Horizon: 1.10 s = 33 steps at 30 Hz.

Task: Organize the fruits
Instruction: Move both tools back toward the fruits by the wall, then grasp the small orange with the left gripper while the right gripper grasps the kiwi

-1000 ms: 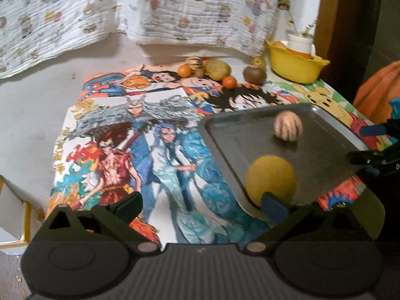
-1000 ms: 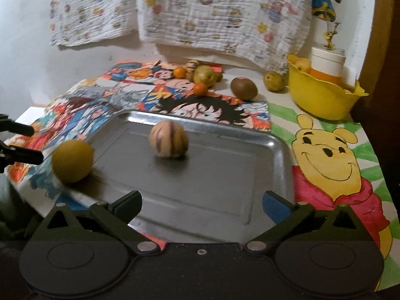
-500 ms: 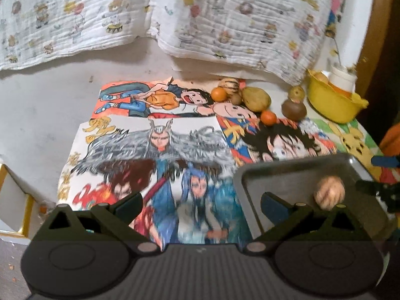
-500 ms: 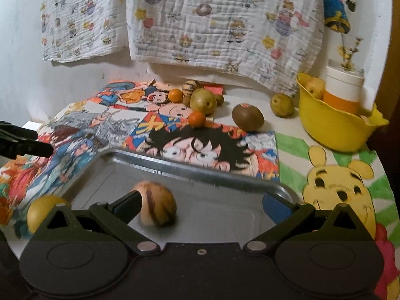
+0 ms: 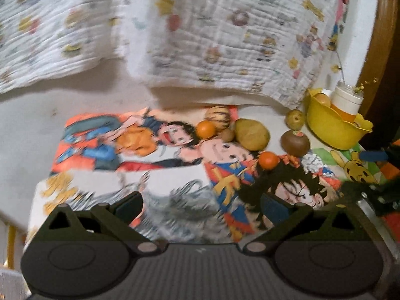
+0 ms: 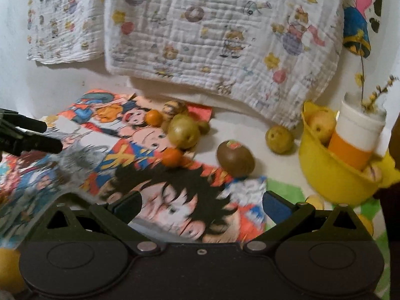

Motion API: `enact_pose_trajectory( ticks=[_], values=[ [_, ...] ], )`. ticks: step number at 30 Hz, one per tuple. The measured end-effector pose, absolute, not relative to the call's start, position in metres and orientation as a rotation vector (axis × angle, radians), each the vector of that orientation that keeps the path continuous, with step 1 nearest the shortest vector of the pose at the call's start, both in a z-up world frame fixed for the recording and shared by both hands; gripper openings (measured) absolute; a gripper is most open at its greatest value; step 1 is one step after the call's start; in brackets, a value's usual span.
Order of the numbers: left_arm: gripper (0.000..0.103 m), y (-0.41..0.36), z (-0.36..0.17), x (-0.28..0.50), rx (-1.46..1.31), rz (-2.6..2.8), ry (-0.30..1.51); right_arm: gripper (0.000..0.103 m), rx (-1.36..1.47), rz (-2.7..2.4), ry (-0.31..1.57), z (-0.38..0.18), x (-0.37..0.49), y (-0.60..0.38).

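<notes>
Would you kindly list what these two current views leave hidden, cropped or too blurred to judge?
- Tray: left wrist view shows only a rim sliver; the gripper body covers the rest, contents unseen.
- Yellow fruit: right wrist view, cut by the left edge and the gripper body.
- Bowl: the cup hides part of its inside.
- Mat: left wrist view, motion-blurred print.
- Small fruit: behind the pear.

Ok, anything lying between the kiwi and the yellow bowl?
In the right wrist view, only bare white tabletop separates the kiwi from the yellow bowl; a small green fruit sits further back, off that line.
</notes>
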<state>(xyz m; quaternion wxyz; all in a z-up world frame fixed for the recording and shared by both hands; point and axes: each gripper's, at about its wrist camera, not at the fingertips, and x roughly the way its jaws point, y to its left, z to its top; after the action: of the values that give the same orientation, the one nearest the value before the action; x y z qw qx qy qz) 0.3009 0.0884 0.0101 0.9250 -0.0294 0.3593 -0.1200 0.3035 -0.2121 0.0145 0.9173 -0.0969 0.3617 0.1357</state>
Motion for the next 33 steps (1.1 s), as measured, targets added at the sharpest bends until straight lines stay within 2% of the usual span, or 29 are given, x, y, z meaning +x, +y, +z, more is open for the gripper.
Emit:
enact_pose_trajectory(
  ticks=[7, 15, 27, 33],
  values=[
    [0.102, 0.043, -0.001, 0.333, 0.027, -0.385, 0.715, 0.1, -0.117, 0.262, 0.76, 0.005, 0.356, -0.232],
    [0.101, 0.002, -0.019, 0.369, 0.083, -0.458, 0.707, 0.089, -0.137, 0.245, 0.791, -0.013, 0.398, -0.228],
    [0.081, -0.019, -0.035, 0.388, 0.137, -0.501, 0.696, 0.074, -0.189, 0.247, 0.848, -0.033, 0.425, -0.217],
    [0.066, -0.023, -0.038, 0.395, 0.143, -0.513, 0.7, 0.068, -0.189, 0.232, 0.867, -0.039, 0.432, -0.216]
  ],
)
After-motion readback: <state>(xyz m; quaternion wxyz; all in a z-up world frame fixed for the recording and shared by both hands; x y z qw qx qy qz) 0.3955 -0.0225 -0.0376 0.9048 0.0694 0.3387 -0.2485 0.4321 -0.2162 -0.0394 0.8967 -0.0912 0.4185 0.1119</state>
